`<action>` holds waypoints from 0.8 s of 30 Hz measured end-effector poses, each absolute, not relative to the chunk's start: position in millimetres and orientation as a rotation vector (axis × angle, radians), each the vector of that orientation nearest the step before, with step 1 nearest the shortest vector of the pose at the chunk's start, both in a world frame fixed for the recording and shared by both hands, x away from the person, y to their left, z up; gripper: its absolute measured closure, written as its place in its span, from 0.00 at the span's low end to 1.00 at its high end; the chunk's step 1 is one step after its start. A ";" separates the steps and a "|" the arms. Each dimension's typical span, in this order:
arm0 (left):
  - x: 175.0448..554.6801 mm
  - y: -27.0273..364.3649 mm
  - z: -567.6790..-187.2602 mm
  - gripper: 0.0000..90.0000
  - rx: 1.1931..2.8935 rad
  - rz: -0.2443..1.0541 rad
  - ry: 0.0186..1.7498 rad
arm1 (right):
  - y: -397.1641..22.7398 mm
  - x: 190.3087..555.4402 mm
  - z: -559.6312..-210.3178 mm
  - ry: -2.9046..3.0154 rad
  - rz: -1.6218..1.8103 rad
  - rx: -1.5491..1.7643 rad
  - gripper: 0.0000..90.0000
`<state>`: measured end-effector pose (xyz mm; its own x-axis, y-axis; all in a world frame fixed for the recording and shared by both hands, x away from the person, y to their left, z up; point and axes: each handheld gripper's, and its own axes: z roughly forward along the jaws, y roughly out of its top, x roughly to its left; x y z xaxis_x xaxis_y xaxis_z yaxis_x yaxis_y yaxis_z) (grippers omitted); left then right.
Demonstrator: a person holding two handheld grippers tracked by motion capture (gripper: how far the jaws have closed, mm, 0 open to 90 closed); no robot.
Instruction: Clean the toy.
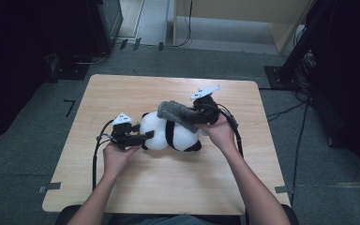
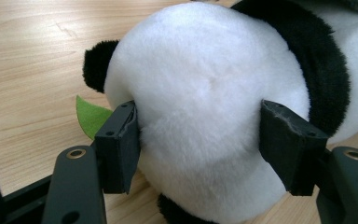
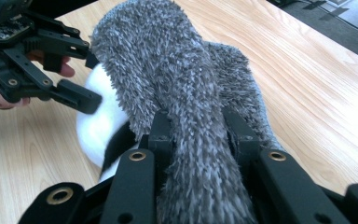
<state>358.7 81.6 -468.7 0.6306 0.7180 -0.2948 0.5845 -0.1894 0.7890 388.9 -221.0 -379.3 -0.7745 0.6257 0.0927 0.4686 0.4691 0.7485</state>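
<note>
Rectangular light-wood table (image 1: 122,187). Round fluffy black-and-white plush panda (image 1: 168,133) lies mid-table; left gripper (image 1: 138,138) clamps its white head. Shaggy grey sock (image 1: 178,114), limp tube, draped over the panda, pinched by right gripper (image 1: 193,117). Small green felt leaf (image 2: 91,116) beside the head.

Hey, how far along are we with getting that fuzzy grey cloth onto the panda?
Done: the left tongs clamp the plush panda by its white head, pinning it on the table. The right tongs grip the fuzzy grey cloth.

In hand: the cloth is held over the panda's back, above it.

Left: it isn't wrapped or fitted yet, so laying it on and letting go probably remain.
</note>
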 end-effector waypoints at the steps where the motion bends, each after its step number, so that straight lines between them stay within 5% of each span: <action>1: 358.7 81.7 -468.7 0.37 1.879 0.172 1.036 | -224.8 387.8 -378.4 2.511 1.192 0.956 0.77; 13: 358.7 83.5 -470.2 0.36 1.879 0.168 1.028 | -247.5 380.7 -371.4 2.458 1.241 0.998 0.79; 24: 358.5 83.2 -470.1 0.36 1.877 0.172 1.028 | -197.0 387.9 -361.0 2.489 1.255 0.891 0.79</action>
